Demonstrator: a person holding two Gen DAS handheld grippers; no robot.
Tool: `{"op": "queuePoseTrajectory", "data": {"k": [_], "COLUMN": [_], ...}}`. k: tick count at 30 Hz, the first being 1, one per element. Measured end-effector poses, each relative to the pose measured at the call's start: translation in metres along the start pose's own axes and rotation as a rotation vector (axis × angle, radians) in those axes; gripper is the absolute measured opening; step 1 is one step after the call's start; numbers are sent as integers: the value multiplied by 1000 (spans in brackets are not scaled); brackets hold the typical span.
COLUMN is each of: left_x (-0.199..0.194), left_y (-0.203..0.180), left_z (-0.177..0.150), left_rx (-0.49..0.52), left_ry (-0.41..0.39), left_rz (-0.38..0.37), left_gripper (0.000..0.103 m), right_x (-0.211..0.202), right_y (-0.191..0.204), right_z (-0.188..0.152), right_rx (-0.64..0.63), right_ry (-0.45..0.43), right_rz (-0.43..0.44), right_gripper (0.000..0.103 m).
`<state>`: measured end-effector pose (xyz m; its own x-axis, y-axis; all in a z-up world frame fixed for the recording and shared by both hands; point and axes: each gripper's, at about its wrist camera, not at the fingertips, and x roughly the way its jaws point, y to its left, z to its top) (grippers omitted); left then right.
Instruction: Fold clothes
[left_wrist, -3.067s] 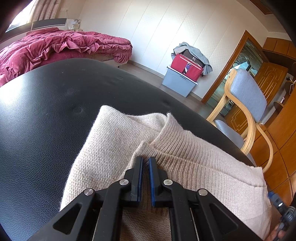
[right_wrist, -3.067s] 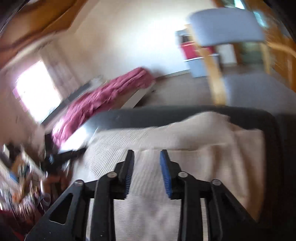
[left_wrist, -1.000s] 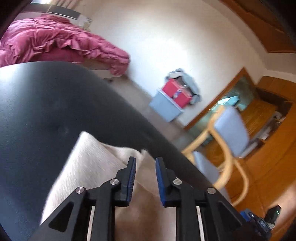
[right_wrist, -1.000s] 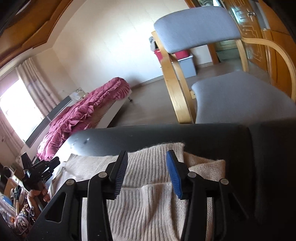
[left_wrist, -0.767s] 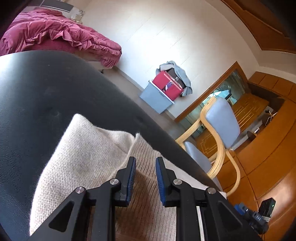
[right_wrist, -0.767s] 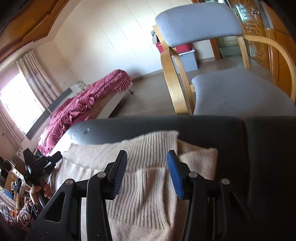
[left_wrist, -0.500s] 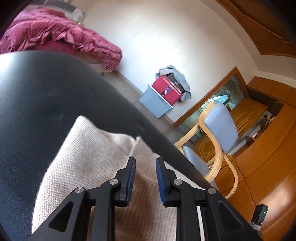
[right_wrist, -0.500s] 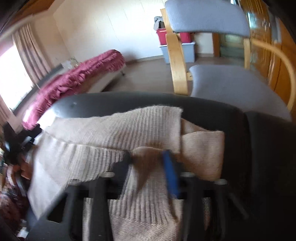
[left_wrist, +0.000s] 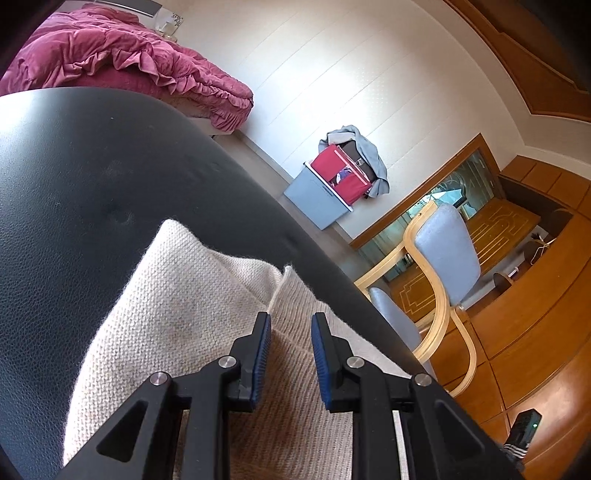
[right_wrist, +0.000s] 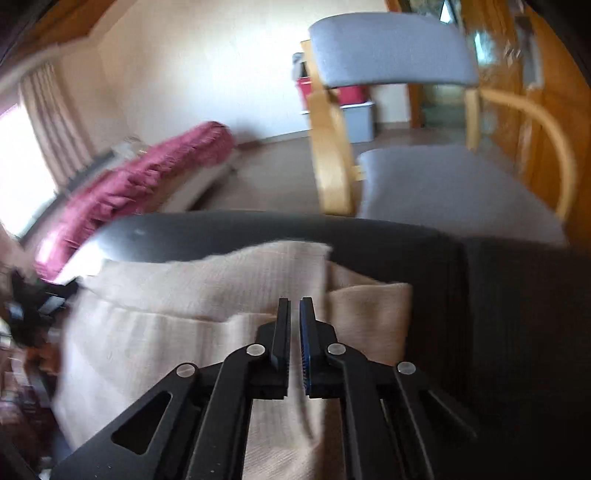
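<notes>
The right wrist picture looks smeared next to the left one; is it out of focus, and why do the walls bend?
Right wrist view: motion blur smears the chair and beige sweater. Left wrist view: sharp, with glare on the black cushion. Both: fisheye curvature bends the walls.

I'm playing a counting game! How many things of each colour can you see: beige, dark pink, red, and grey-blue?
Beige: 1, the sweater
Dark pink: 1, the bed cover
Red: 1, the bag
Grey-blue: 2, the chair and the box
Total: 5
</notes>
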<state>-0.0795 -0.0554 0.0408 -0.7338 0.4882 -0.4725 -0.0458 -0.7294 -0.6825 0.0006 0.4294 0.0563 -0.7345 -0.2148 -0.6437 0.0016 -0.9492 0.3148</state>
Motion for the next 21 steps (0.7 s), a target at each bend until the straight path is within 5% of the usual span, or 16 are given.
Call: {"op": "queuePoseTrajectory", "data": {"k": [2, 5, 12, 14, 16, 21], "left_x": [1, 1, 1, 2, 2, 3], "left_y": [0, 0, 2, 2, 2, 4], "left_z": [-1, -1, -1, -1, -1, -1], "left_rx": [-1, -3, -9, -11, -12, -15], "left_ry": [2, 1, 3, 4, 7, 7], "left_rz": [0, 0, 1, 3, 6, 5], "left_gripper": [22, 22, 22, 22, 22, 22], "right_x": [-6, 1, 30, 28, 25, -3], "right_y": [4, 19, 53, 43, 30, 8], "right_z": [1, 0, -19, -17, -14, 4], "right_rx": [-5, -91, -349, -310, -255, -72], "right_ry": [5, 42, 105, 98, 88, -19], "right_rz": [41, -10, -310, -330, -331, -190], "right_gripper": [23, 25, 26, 28, 44, 44]}}
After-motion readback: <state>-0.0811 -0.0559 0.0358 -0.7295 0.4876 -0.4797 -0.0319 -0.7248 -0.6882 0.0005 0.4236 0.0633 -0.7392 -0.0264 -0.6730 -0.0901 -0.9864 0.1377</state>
